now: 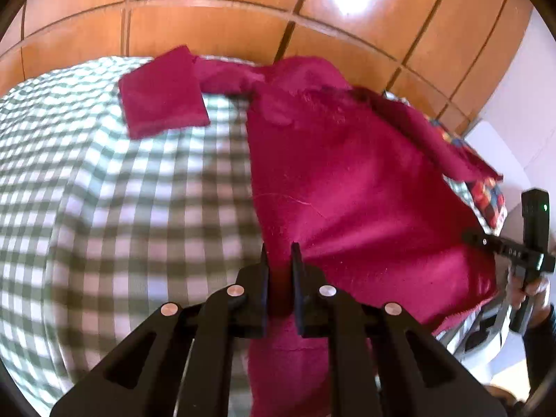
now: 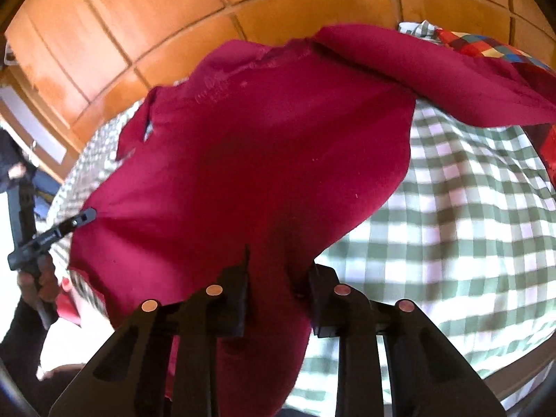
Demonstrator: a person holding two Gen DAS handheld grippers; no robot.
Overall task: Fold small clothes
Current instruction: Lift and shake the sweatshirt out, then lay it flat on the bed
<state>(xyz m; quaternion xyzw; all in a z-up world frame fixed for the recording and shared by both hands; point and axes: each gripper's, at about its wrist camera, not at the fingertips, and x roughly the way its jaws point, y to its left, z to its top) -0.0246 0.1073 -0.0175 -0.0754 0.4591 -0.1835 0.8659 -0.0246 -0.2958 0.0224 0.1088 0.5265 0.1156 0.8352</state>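
Note:
A crimson long-sleeved top lies spread on a green-and-white checked cloth. One sleeve is folded back at the far left. My left gripper is shut on the top's near hem, with fabric pinched between its fingers. In the right wrist view the same top fills the middle, and my right gripper is shut on its near hem, the cloth bunched between the jaws. Each gripper shows in the other's view: the right one at the top's right edge, the left one at its left edge.
Orange-brown wooden panelled cabinets stand behind the surface. A multicoloured checked cloth lies at the far right under the top's other sleeve. The checked surface drops away at its near edge. The person's hand holds the left gripper.

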